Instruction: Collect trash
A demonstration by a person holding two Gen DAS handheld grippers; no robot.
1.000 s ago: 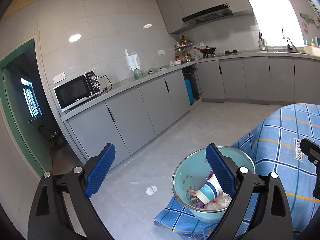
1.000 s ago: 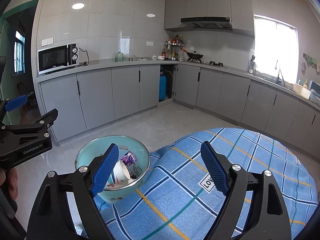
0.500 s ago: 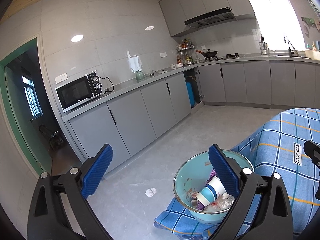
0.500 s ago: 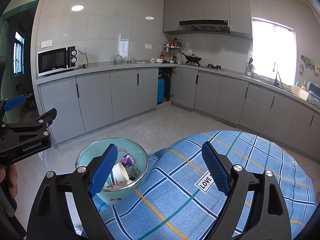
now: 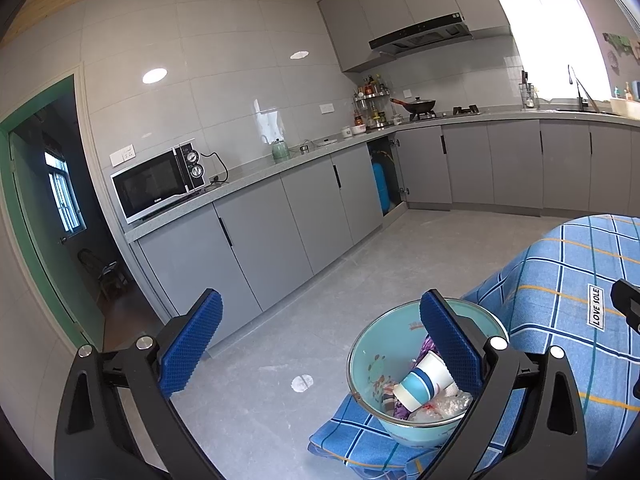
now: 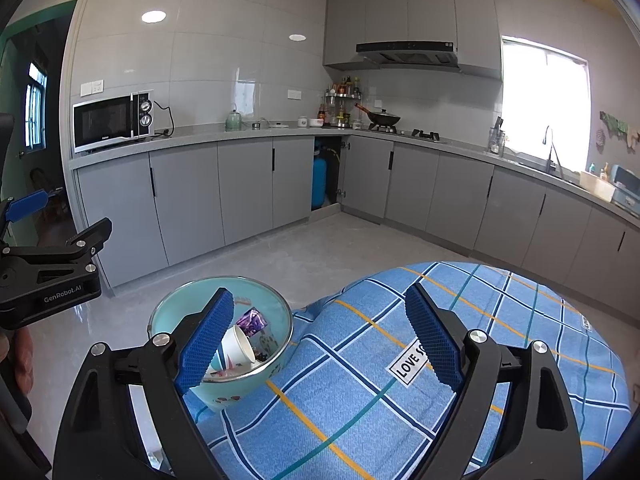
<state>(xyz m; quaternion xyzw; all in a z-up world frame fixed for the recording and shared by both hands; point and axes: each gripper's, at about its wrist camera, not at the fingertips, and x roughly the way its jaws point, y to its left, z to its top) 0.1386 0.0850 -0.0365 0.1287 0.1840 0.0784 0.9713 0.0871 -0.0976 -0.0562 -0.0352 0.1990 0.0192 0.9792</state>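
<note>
Both tongs stand empty above the near edge of a blue checked cloth (image 6: 360, 400) that covers the counter. The left tongs (image 5: 320, 344) are spread as wide as they go, having just opened a little further, with nothing between the pads; in the left view they frame bare floor (image 5: 280, 360) at lower centre, and the right pad overlaps the bowl only in line of sight. The right tongs (image 6: 320, 336) are also wide apart and grip nothing; cloth alone lies between the pads. The bowl (image 6: 168, 320), pale teal with a metal rim, sits at the cloth's corner, lower left in the right view and lower right in the left view. Inside it lie a paper cup (image 5: 420, 384) tipped on its side, a purple wrapper (image 6: 251, 319) and some clear crumpled plastic (image 5: 448, 402). No loose trash shows on the visible cloth. One small pale scrap (image 5: 302, 383) lies on the floor left of the bowl in the left view; whether it is litter or a mark cannot be told. Judgement: the collecting step appears finished or nearly so, with the trash gathered in the bowl and both tongs released. The next move, if any, calls for a check of the counter beyond view, and possibly a downward reach by the left tongs to that scrap. Should the bowl need carrying, its rim offers the only grip, and it sits close to the cloth's edge, so a nudge could tip it.
</note>
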